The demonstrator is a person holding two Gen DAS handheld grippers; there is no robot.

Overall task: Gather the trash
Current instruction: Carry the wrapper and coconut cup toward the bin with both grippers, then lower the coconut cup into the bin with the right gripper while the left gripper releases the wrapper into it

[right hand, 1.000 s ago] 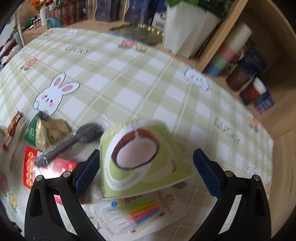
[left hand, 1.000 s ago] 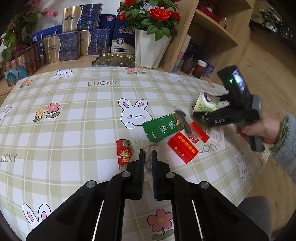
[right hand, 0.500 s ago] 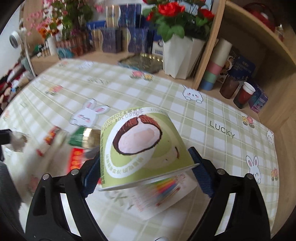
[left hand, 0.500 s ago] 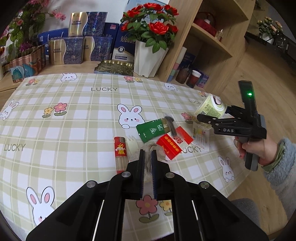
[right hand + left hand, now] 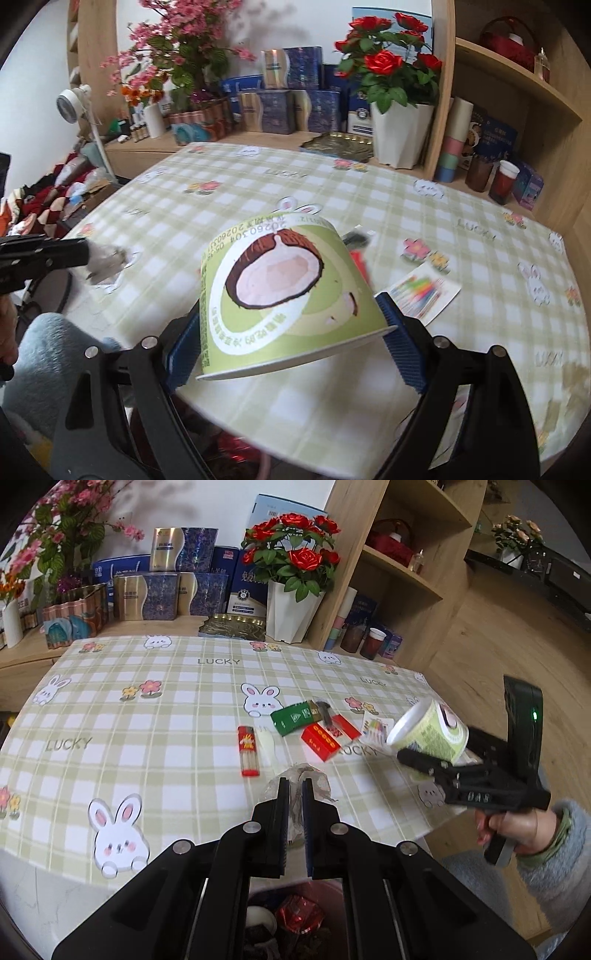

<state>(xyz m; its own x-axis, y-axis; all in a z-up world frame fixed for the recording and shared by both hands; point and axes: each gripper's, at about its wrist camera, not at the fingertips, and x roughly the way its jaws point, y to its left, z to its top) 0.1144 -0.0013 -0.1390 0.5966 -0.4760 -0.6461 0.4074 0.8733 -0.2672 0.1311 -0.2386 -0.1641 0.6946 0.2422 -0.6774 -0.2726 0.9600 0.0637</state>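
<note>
Cup [image 5: 280, 291] clamped in right gripper [image 5: 291, 328] (past table edge) | left gripper [image 5: 294, 794] pinches wrapper [image 5: 299, 775]

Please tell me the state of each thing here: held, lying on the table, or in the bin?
Paper cup: held by right hand-held gripper.
Crumpled wrapper: pinched in left hand-held gripper.
Lighter: lying on table.
Green packet: lying.
Red packet: lying.
Bin: holds trash.

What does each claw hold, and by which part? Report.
Left claw: crumpled clear wrapper, pinched mid-bundle. Right claw: green coconut cup, gripped across its side walls near the rim.
</note>
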